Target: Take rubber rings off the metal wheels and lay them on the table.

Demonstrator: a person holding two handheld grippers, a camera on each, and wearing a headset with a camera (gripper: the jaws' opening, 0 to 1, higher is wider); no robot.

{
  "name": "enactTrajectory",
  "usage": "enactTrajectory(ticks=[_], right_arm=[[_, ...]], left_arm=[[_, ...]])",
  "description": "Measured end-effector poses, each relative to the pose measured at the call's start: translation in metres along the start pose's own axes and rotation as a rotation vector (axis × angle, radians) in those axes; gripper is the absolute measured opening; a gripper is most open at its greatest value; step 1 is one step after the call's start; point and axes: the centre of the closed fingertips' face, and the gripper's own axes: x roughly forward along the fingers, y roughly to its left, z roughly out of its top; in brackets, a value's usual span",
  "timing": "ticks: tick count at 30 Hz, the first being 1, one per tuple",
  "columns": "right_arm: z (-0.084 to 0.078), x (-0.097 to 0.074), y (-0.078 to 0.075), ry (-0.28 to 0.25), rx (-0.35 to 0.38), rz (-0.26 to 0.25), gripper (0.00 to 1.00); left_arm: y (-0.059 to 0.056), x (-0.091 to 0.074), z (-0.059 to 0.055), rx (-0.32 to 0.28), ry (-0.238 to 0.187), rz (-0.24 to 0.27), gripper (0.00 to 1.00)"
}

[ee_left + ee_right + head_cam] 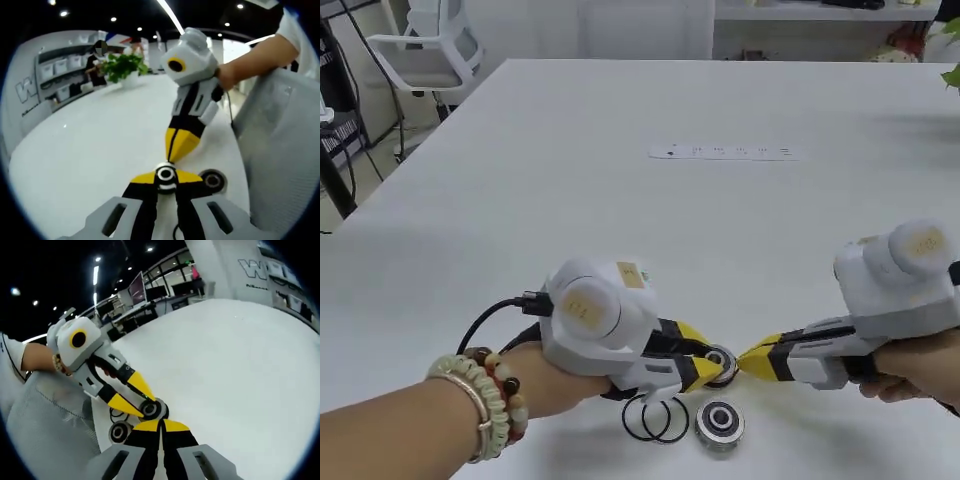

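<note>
- Left hand, beads at the wrist, carries the left tool. Its jaws are clamped on a wheel, held just above the table.
- Right tool comes in nose to nose with the left tool. Its jaws are together, with the tips touching the rim of that wheel on the side away from the left tool.
- Cannot tell whether any rubber is nipped between the right tool's tips. The right gripper view shows a dark outer band on the wheel, likely a ring not yet off.
- Just below the left tool's tips, two black rings lie flat on the table, overlapping.
- Second wheel lies flat just beside the rings, under the gap between the two tools and apart from both. Whether it is bare is unclear.
- Step in hand, as judged: stripping a ring off the clamped wheel. Two rings are already laid down.
- Next move calls for the right tool to catch the rubber alone, not the metal rim.
- It should then draw away from the left tool while that clamp holds firm.
- The freed ring should go down beside the two under the left tool.
</note>
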Motion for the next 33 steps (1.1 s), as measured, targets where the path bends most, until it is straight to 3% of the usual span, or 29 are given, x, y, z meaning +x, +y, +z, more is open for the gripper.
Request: enactTrajectory(ticks=[5,33], right_arm=[[0.002,-0.001,0.003,-0.019,0.107,0.016,0.0],[0.007,0.0,0.017,-0.012,0.067,0.011,0.0]], left_arm=[[0.0,0.0,0.0,-0.001,0.001,0.001,0.14],[-0.001,0.0,0.0,0.002,-0.002,0.0,0.14]])
